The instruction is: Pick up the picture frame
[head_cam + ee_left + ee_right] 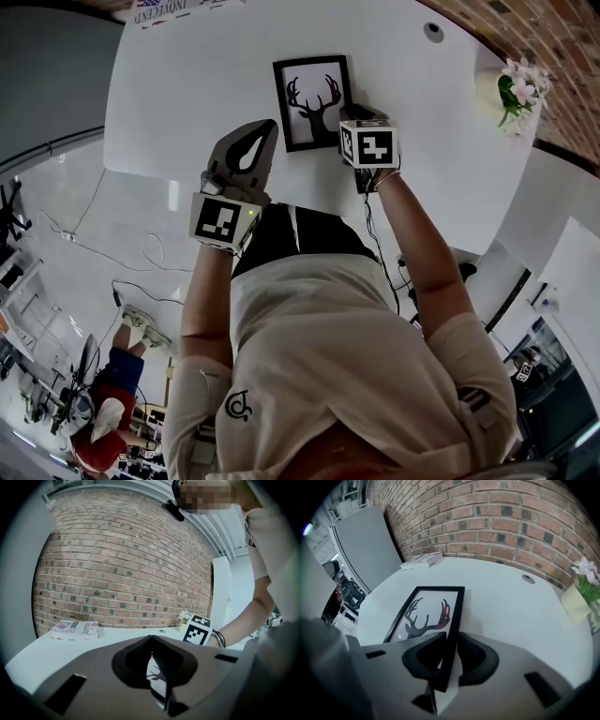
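A black picture frame (312, 101) with a deer-head silhouette lies on the round white table (187, 94). My right gripper (350, 118) points steeply down at the frame's near right corner. In the right gripper view the frame (424, 613) runs with its right edge between the two jaws, and the right gripper (450, 638) is shut on that edge. My left gripper (269, 126) hovers just left of the frame, shut and empty. In the left gripper view the left gripper (151, 638) has its jaws together, and a strip of the frame (157, 673) shows through the hollow behind them.
A small pot of flowers (514, 89) stands at the table's right rim by the brick wall. A newspaper (169, 9) lies at the far edge. A round cable hole (433, 31) sits beyond the frame. A person (103, 412) and cables are on the floor at the left.
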Demonstrator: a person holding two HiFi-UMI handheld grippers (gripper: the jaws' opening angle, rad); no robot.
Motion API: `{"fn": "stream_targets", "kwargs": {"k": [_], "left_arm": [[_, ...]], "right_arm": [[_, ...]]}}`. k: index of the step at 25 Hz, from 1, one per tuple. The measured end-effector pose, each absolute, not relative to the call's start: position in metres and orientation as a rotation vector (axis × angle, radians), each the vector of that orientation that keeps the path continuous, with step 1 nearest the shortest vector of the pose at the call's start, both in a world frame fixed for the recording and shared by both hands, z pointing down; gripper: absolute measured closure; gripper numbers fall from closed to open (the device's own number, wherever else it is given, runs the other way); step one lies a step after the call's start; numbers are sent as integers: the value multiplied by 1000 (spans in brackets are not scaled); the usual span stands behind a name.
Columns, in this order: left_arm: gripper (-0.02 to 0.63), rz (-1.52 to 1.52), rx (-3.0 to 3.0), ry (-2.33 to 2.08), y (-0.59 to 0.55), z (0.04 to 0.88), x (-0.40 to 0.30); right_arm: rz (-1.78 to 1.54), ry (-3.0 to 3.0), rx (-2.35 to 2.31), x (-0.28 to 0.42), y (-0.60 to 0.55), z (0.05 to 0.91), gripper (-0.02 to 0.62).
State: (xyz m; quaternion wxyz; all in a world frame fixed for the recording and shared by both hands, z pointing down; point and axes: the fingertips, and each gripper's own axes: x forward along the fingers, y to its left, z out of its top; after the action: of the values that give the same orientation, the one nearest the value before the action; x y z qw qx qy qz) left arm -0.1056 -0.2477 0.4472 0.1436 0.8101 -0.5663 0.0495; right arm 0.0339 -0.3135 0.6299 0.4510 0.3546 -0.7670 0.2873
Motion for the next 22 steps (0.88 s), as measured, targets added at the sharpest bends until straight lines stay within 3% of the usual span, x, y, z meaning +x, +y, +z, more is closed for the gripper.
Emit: {"fn": "stream_targets", "kwargs": {"k": [22], "left_arm": [[592, 121, 2498, -1453, -150, 458, -97]], "right_arm": [[810, -1790, 1120, 82, -192, 635, 505]]}}
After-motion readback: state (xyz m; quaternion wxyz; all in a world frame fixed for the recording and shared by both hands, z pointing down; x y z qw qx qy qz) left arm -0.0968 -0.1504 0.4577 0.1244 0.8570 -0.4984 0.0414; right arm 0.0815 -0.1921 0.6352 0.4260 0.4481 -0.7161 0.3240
